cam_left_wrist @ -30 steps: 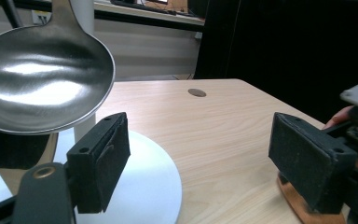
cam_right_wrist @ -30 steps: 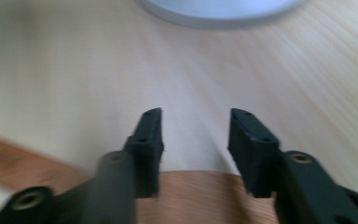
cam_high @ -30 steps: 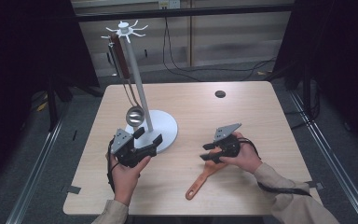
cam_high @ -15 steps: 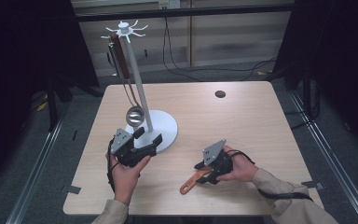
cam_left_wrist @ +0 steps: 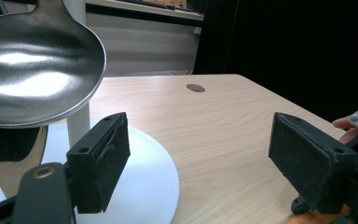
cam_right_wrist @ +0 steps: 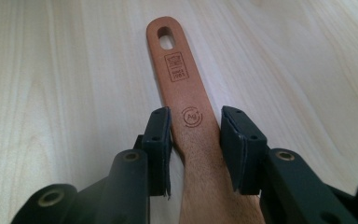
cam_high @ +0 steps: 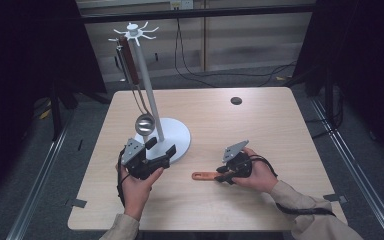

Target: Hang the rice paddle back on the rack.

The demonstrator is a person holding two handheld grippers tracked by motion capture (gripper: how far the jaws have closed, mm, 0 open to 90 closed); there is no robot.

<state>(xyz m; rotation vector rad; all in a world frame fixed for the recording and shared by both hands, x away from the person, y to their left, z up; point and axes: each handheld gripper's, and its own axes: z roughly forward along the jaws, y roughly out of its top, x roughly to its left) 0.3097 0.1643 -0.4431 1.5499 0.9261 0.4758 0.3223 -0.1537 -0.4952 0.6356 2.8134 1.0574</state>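
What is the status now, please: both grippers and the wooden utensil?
Left gripper open, at white stand base. Right gripper closing around flat brown wooden utensil handle, small gaps both sides, utensil lying on table. Nothing in the way.

the spatula handle [cam_right_wrist: 182,88] is a warm orange-brown wood with a little stamped logo and a round mark on it, lying on a pale beige table [cam_high: 260,125] with faint grain lines. both grippers are matte black, left gripper [cam_high: 161,150] and right gripper [cam_high: 221,176], each with a grey plate on top. stand [cam_high: 167,137] is plain white, ladle [cam_left_wrist: 32,70] shiny silver
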